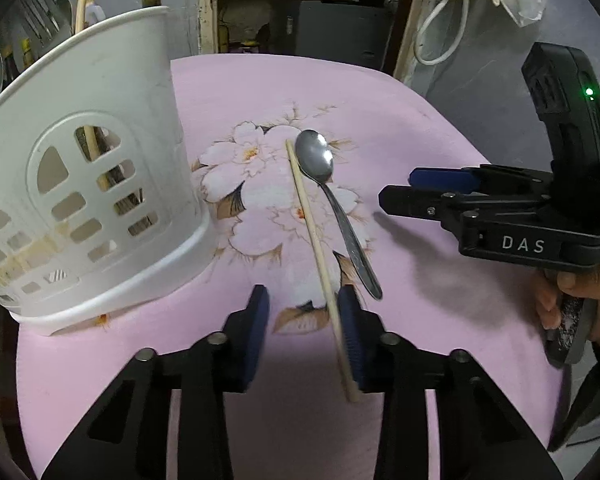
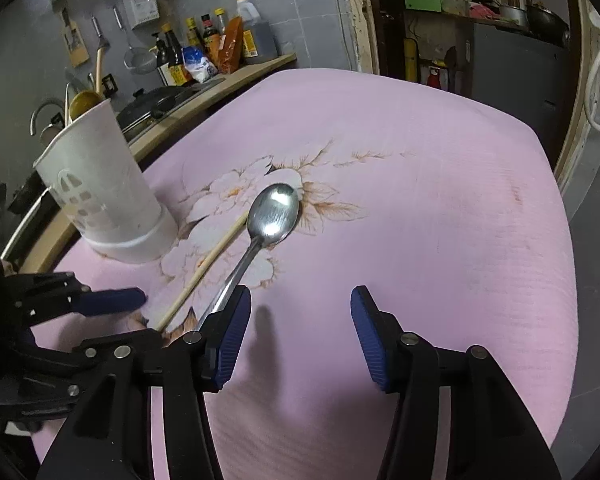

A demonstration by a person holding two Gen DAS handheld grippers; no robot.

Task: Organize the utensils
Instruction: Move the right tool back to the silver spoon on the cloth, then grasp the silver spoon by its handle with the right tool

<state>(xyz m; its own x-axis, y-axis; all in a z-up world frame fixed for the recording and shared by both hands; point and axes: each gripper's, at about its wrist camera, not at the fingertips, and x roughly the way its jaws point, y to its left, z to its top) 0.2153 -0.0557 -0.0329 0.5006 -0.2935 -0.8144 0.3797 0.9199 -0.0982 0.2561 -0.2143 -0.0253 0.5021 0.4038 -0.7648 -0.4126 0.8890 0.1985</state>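
- The wooden chopstick [image 1: 316, 236] and steel spoon [image 1: 332, 196] lie side by side on the pink floral cloth [image 1: 420, 128], near the white utensil holder [image 1: 100, 184].
- Our left gripper [image 1: 303, 332] is part open, gripping nothing — the chopstick lies against its right pad.
- Our right gripper [image 2: 298, 336] is half open and empty — the spoon's handle sits outside its left pad.

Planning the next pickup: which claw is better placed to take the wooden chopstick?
Left. The chopstick already lies between the left claw's open jaws, against one side. The right claw's open jaws hold nothing; the spoon handle runs beside one of them, with the chopstick farther off.
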